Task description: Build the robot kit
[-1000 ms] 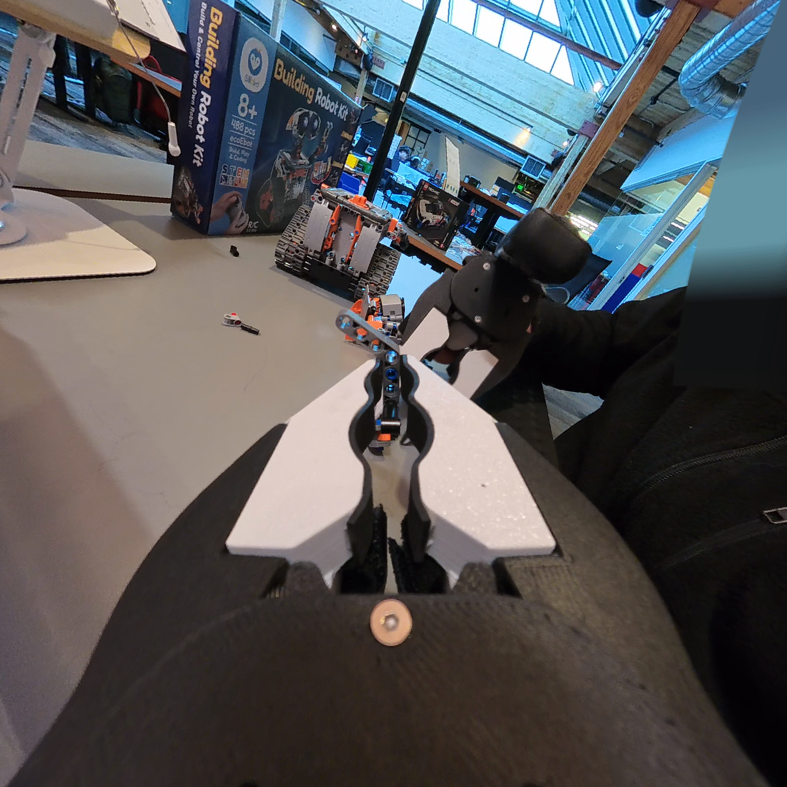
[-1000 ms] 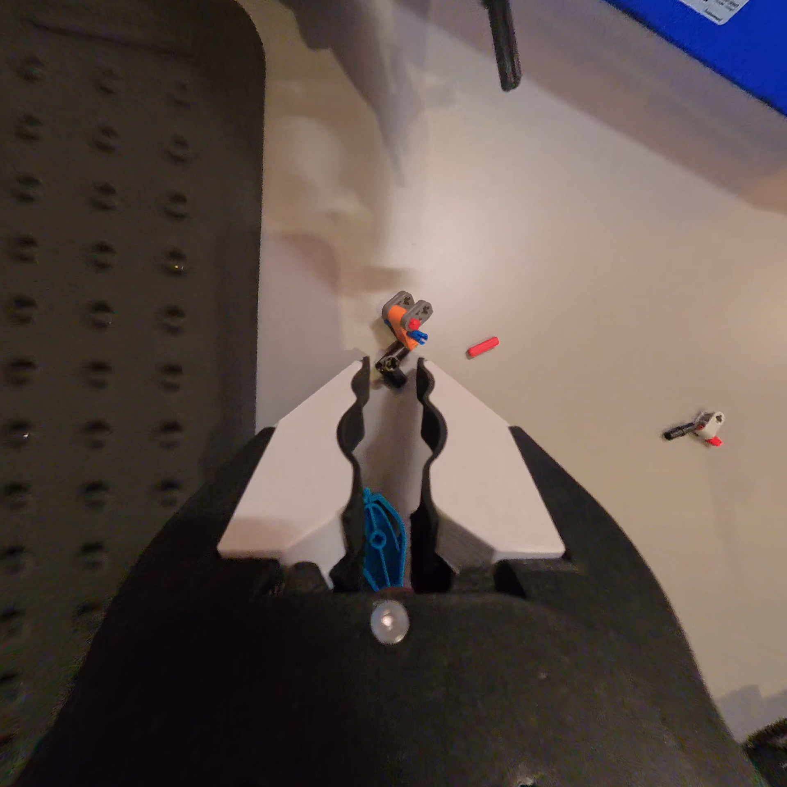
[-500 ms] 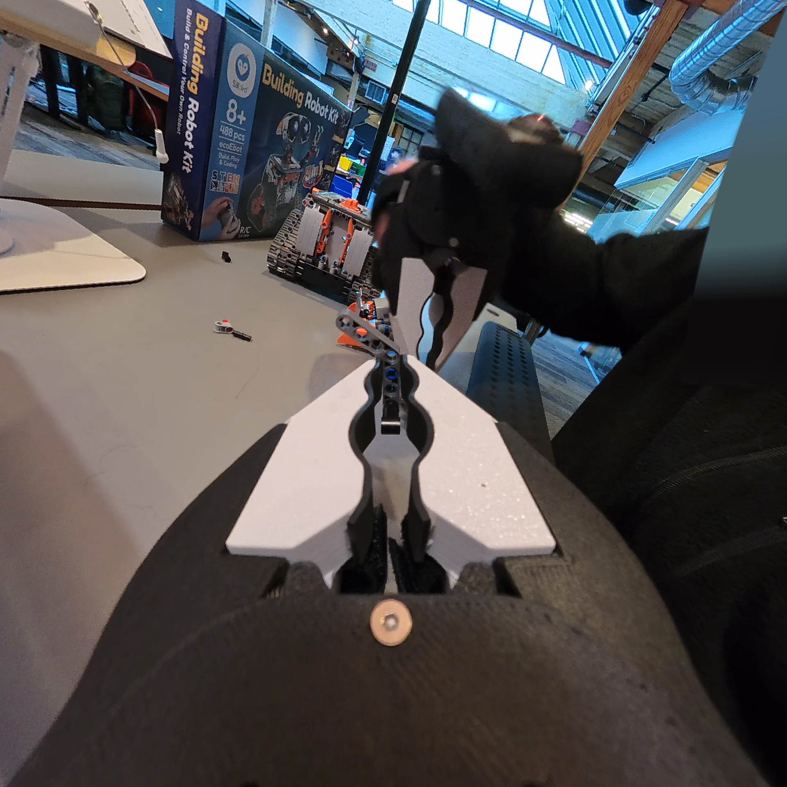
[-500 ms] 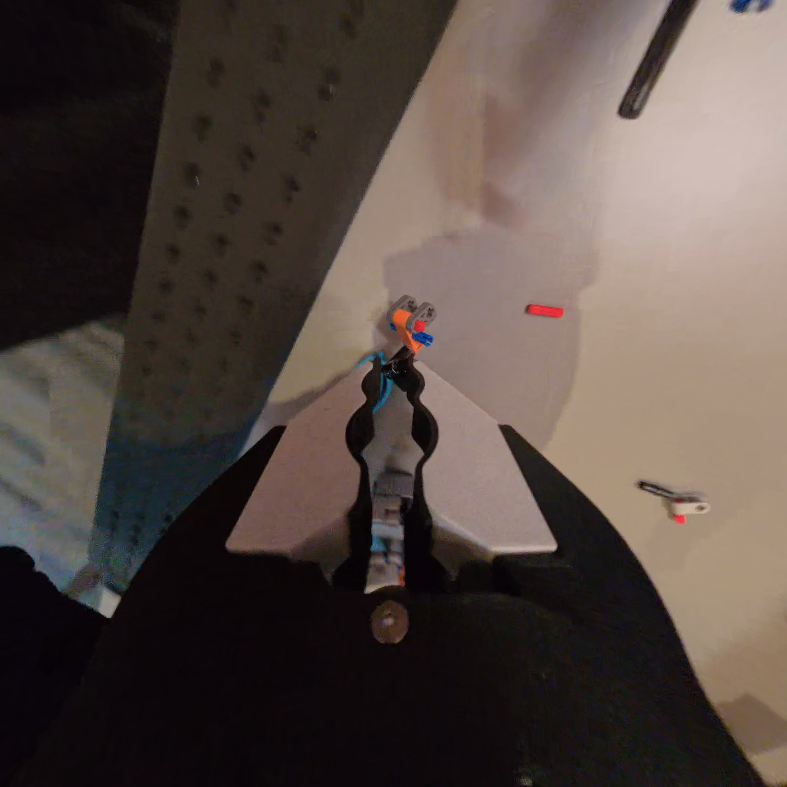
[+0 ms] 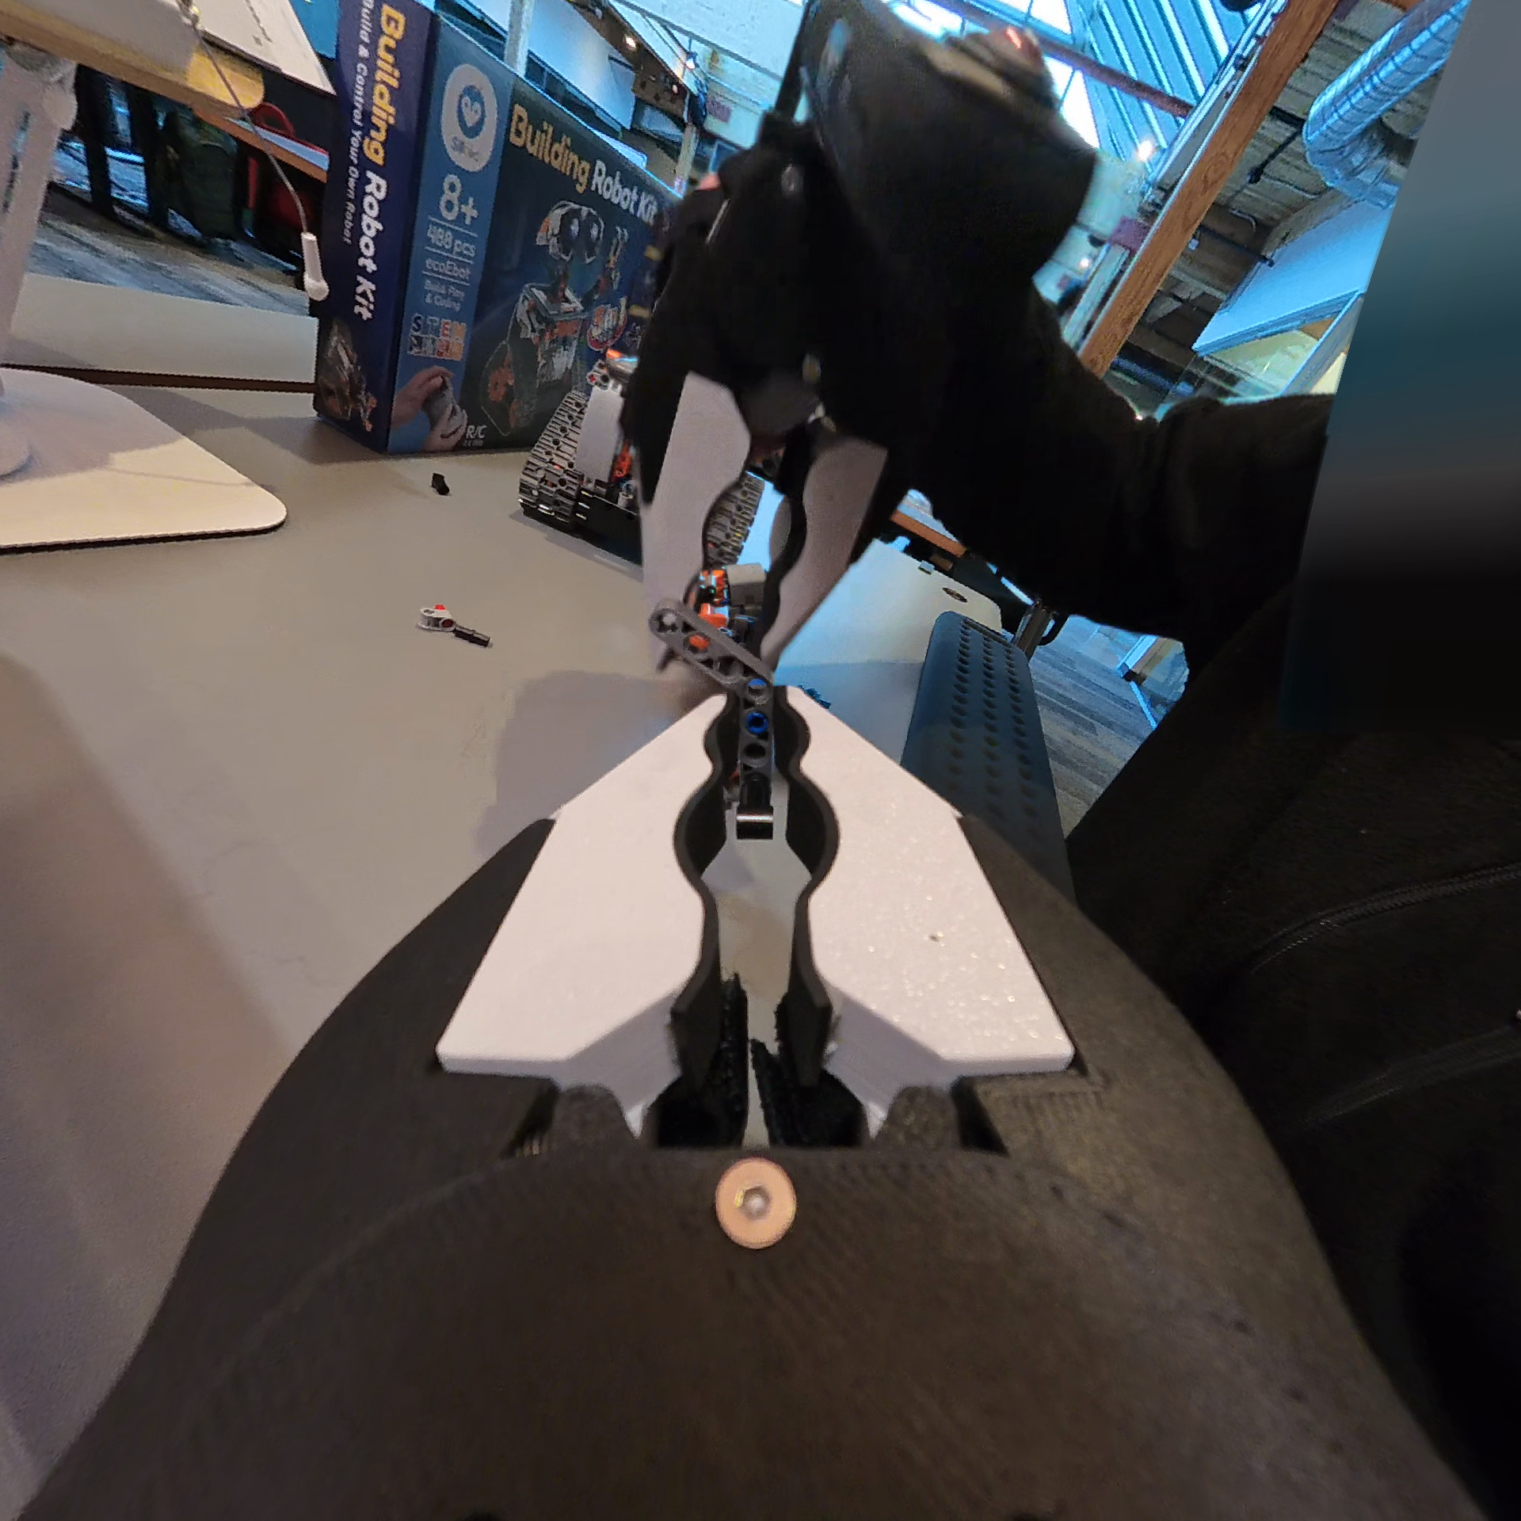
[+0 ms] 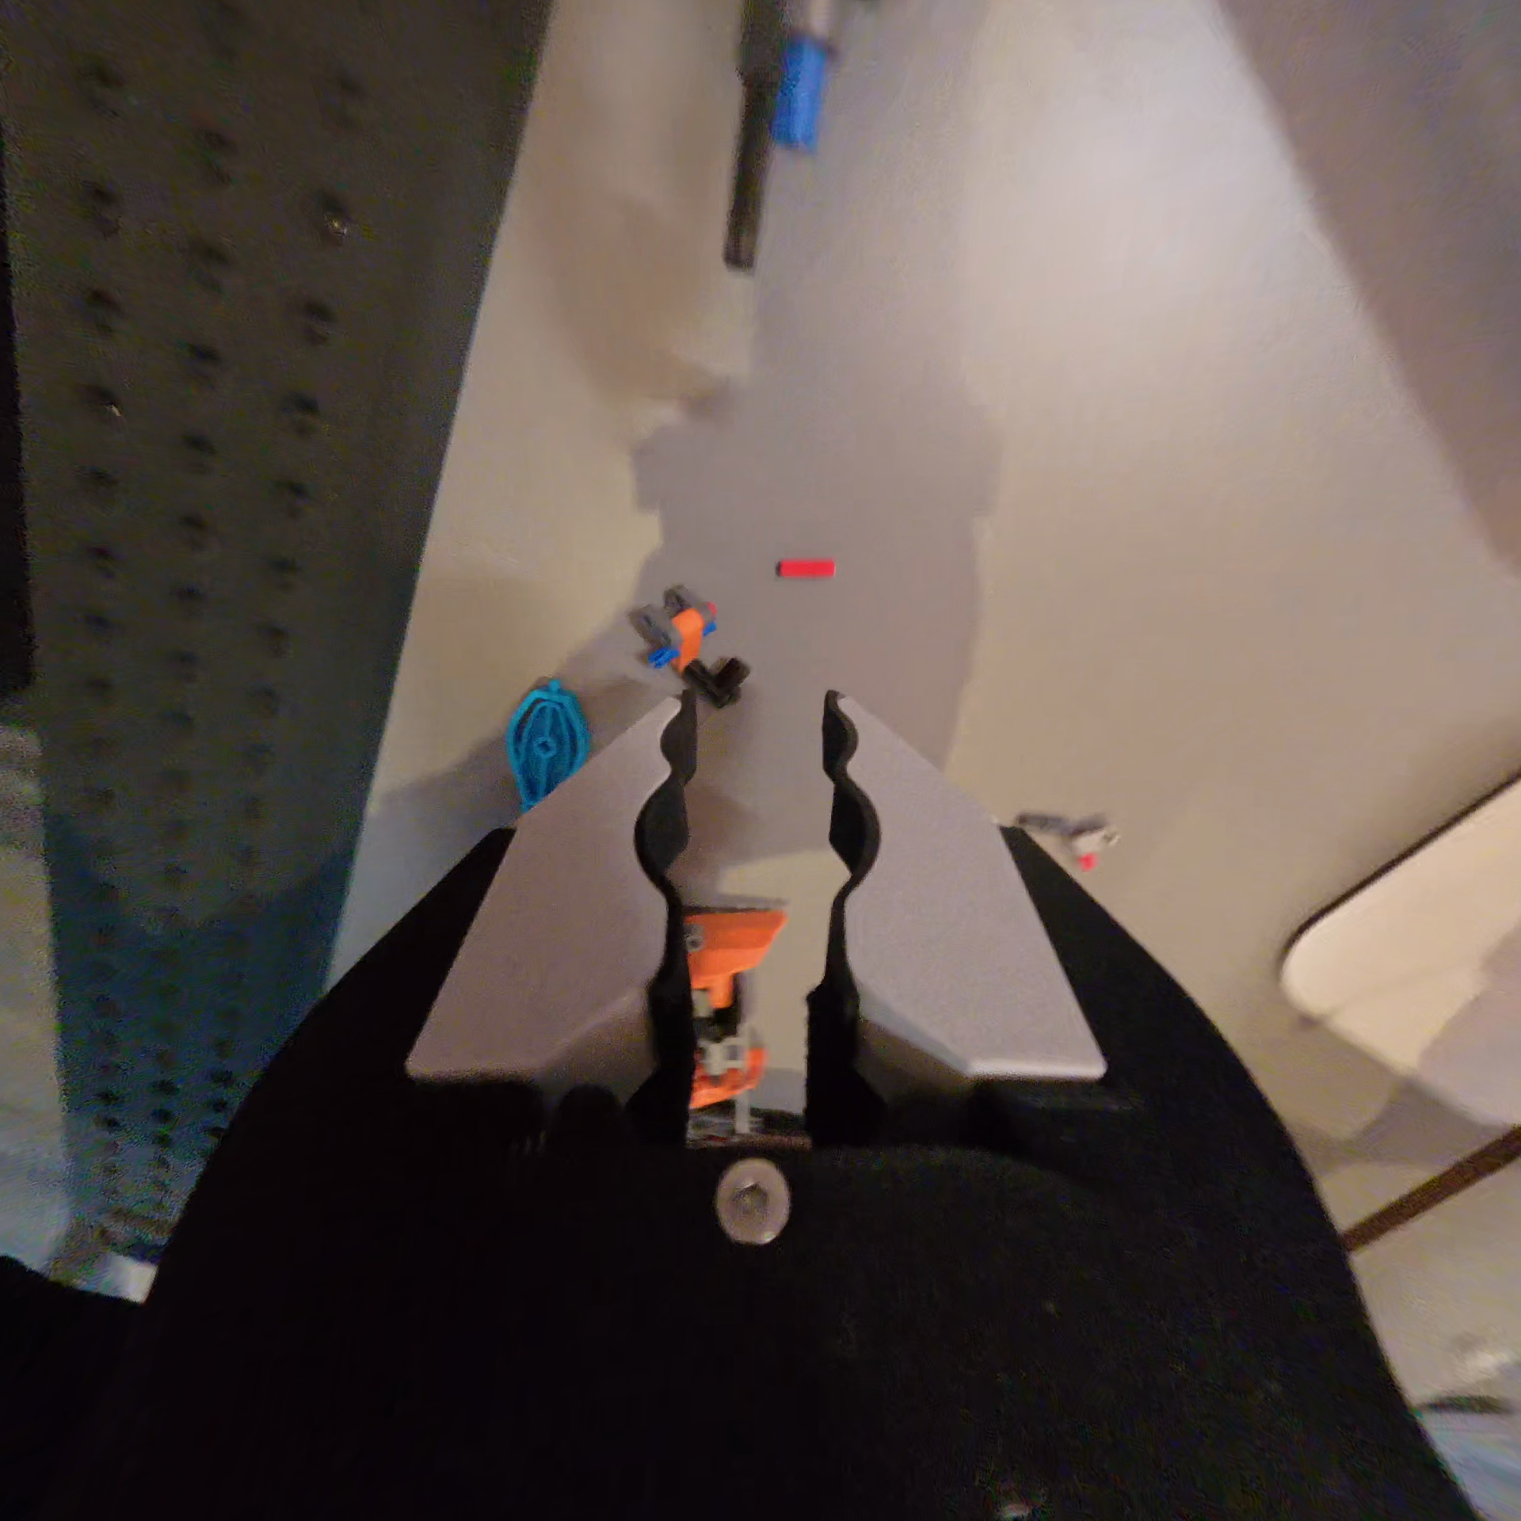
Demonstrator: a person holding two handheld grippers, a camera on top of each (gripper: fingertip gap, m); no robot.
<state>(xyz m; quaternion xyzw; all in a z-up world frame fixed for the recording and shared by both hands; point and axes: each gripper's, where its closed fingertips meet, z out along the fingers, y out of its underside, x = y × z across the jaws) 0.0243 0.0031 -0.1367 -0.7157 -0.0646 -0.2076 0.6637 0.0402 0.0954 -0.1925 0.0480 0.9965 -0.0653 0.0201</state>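
On grey table [image 5: 247, 782], left gripper [image 5: 753, 708] pinching grey beam [image 5: 753, 732], right gripper [image 6: 753, 708] spread, skylit workshop.

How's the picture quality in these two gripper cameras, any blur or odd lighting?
Left wrist view: daylit and sharp on the left gripper and the grey beam it clamps, while the right gripper above is smeared by motion; lines bend toward the edges. Right wrist view: dim, warm and soft all over; a shadow covers the table around the small orange and grey piece and the blue oval part.
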